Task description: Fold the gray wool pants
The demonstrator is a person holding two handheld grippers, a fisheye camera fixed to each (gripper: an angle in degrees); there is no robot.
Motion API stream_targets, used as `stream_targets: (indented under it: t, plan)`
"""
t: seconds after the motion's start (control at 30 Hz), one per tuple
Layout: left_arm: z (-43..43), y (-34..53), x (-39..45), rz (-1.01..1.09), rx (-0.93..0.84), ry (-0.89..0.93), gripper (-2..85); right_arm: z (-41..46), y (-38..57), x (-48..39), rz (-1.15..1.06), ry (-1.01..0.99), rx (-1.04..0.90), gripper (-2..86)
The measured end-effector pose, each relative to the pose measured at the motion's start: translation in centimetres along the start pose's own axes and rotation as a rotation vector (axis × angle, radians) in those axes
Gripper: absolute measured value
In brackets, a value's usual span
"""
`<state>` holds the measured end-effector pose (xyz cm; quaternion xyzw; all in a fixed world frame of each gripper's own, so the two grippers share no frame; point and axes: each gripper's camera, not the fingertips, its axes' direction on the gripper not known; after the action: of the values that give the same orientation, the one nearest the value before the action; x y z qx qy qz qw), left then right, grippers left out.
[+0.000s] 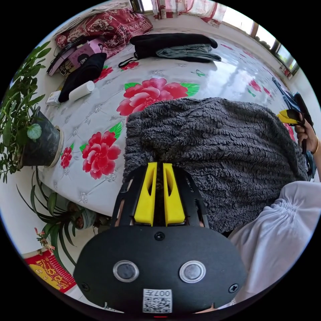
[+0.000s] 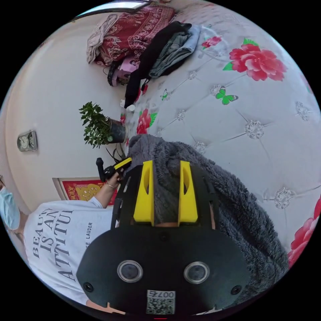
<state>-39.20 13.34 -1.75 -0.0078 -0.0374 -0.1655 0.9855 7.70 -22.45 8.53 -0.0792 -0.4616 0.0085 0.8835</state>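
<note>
- Left gripper view: the left gripper sits at the near edge of the gray wool pants, its yellow jaws nearly together with only a thin slot between them. The tips reach the fleece edge, but whether cloth is pinched there I cannot tell.
- The pants lie spread on the flowered bed cover, bunched into a broad mound, most likely because both edges are being gathered for a fold.
- At the far side of the mound, the right gripper is in the person's hand, and a white sleeve comes in close to the camera.
- Around the bed: a potted plant beside it, a stack of dark folded clothes farther off, a red patterned quilt and a window beyond.
- Right gripper view: the right gripper has its jaws a moderate way apart with gray fleece lying between them; the cloth fills the gap, yet a firm grip is not clear.
- The pants trail off along the bed cover.
- The left gripper shows at the far end of the pants, near the plant and a pale wall.
</note>
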Motion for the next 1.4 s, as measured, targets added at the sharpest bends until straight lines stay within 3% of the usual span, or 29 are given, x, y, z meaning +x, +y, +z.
stream_targets:
  t: [0.13, 0.27, 0.4, 0.57, 0.67, 0.83, 1.0, 1.13, 1.23, 1.33, 1.4]
  plan:
    - [-0.3, 0.7, -0.4, -0.004, 0.006, 0.002, 0.2, 4.0, -3.3, -0.5, 0.014, -0.051, -0.121, 3.9]
    - [-1.6, 3.2, -1.5, -0.019, 0.025, -0.049, -0.7, -2.0, -5.2, -0.7, 0.046, -0.062, 0.149, 0.6]
    - [-2.3, 5.9, -4.5, -0.183, 0.118, 0.080, -0.4, -2.5, -6.0, -2.1, -0.010, 0.071, 0.135, 0.5]
    - [-1.5, 6.0, -6.2, -0.302, 0.115, 0.168, 2.5, -4.1, -2.8, -3.7, -0.082, 0.016, 0.231, 2.6]
    - [-2.9, 5.7, -5.7, -0.258, 0.121, 0.122, 4.2, -4.8, 2.0, -5.6, -0.186, 0.274, 0.166, 4.0]
    - [-9.0, 2.5, -1.7, 0.008, 0.282, 0.016, 5.0, -7.8, 12.7, -5.1, -0.144, 0.633, 0.190, 6.2]
    - [-8.7, -6.1, 7.6, 0.377, 0.350, 0.220, 6.5, -8.2, 19.2, -1.8, 0.008, 0.720, 0.198, 7.9]
    - [-5.9, -12.8, 20.2, 0.778, 0.305, 0.380, 10.5, -5.6, 19.5, -1.1, 0.003, 0.662, 0.147, 7.6]
    - [-1.8, -15.5, 27.3, 0.968, 0.147, 0.304, 9.6, -3.3, 19.2, -1.7, -0.001, 0.737, 0.092, 4.6]
    - [1.7, -16.3, 30.4, 1.034, 0.026, 0.113, 0.6, -2.7, 19.1, -3.6, -0.031, 0.831, 0.132, 1.6]
    - [0.6, -17.2, 29.8, 0.957, 0.083, 0.149, -0.3, -3.6, 19.7, -5.4, -0.036, 0.887, 0.247, 0.6]
